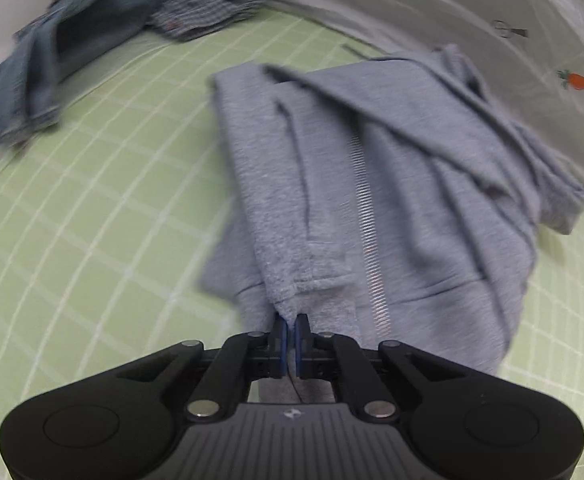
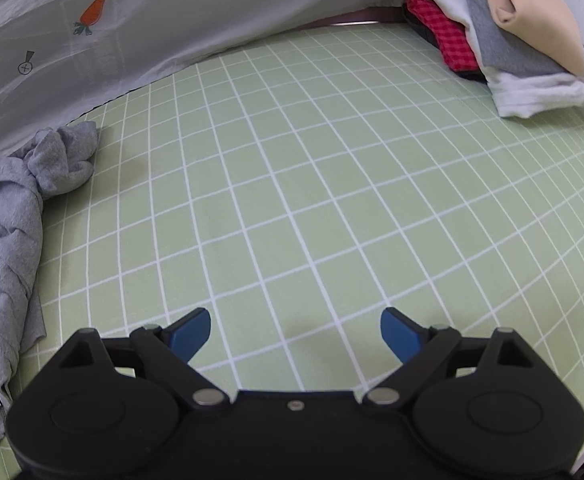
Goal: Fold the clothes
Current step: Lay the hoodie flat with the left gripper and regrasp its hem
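A grey zip-up hoodie (image 1: 392,168) lies partly folded on the green grid mat (image 1: 111,200), its zipper (image 1: 368,220) running down the front. One sleeve is laid along the body, and its cuff (image 1: 304,276) points toward me. My left gripper (image 1: 290,320) is shut on the edge of that cuff, the blue pads pinching the fabric. In the right wrist view the hoodie (image 2: 7,220) is bunched at the left edge. My right gripper (image 2: 296,324) is open over bare mat (image 2: 292,160) to the hoodie's right, with nothing between its fingers.
A blue denim garment (image 1: 63,40) and a striped shirt (image 1: 211,0) lie crumpled at the mat's far left. A white cloth with a carrot print (image 2: 91,12) runs along the back. A stack of folded clothes (image 2: 512,32) sits at the far right.
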`<state>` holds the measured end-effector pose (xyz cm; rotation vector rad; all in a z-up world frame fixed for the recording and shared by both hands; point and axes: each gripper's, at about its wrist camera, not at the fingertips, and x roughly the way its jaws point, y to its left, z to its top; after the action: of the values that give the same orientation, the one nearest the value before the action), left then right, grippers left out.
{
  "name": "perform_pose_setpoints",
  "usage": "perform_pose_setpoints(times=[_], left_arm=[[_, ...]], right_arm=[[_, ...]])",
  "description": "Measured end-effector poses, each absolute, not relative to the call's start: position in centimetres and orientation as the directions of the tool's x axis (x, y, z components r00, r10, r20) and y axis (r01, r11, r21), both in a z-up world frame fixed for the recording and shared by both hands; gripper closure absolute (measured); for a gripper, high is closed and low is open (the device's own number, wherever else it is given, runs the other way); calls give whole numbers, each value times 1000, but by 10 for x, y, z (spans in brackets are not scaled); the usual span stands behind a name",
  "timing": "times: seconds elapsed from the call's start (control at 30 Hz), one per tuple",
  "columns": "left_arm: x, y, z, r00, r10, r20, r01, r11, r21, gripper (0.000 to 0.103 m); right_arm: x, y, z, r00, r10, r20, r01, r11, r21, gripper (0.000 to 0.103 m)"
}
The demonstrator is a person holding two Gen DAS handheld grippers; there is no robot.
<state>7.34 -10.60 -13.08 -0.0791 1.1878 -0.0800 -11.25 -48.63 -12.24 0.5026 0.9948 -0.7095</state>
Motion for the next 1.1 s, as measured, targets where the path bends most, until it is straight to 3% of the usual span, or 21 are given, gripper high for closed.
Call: perform_pose_setpoints(times=[0.17, 0.23, 0.33, 0.5, 0.63, 0.73, 0.87, 0.93, 0.97, 1.0, 1.1], left_arm=[[70, -75, -117, 405, 122, -906, -100, 991, 89, 95], [75, -64, -109, 425, 144, -894, -155, 984, 85, 95], [87, -66, -92, 484, 91, -870, -179, 984, 3, 76], [115, -119, -72, 576, -5, -817, -11, 1000, -14, 62], [144, -165, -82, 543, -147, -827, 91, 989, -116, 61], [164, -199, -93, 533, -151, -833, 158, 984, -77, 61], [182, -223, -109, 484, -209, -850, 176, 974, -140, 61], [187, -235, -117, 476, -183, -860, 177, 978, -110, 65], [186, -239, -118, 477, -176, -861, 183, 978, -98, 87], [185, -241, -118, 479, -176, -860, 191, 977, -94, 98], [180, -236, -110, 487, -203, -850, 210, 971, -112, 102]], right_arm=[[-113, -498, -126, 355, -300, -885, 763, 640, 90, 10], [-110, -501, -124, 359, -310, -881, 762, 642, 84, 10], [-103, -503, -125, 362, -312, -879, 756, 650, 81, 10], [-89, -506, -128, 356, -309, -882, 740, 669, 64, 10], [-84, -511, -130, 343, -317, -884, 733, 679, 41, 10], [-81, -514, -134, 322, -324, -889, 734, 679, 18, 10], [-81, -519, -142, 292, -323, -900, 744, 669, 2, 10], [-80, -521, -146, 280, -320, -905, 749, 663, -3, 10], [-80, -522, -148, 275, -319, -907, 751, 660, -5, 10], [-79, -523, -150, 270, -317, -909, 753, 659, -7, 10], [-76, -522, -153, 264, -311, -913, 747, 665, -11, 10]])
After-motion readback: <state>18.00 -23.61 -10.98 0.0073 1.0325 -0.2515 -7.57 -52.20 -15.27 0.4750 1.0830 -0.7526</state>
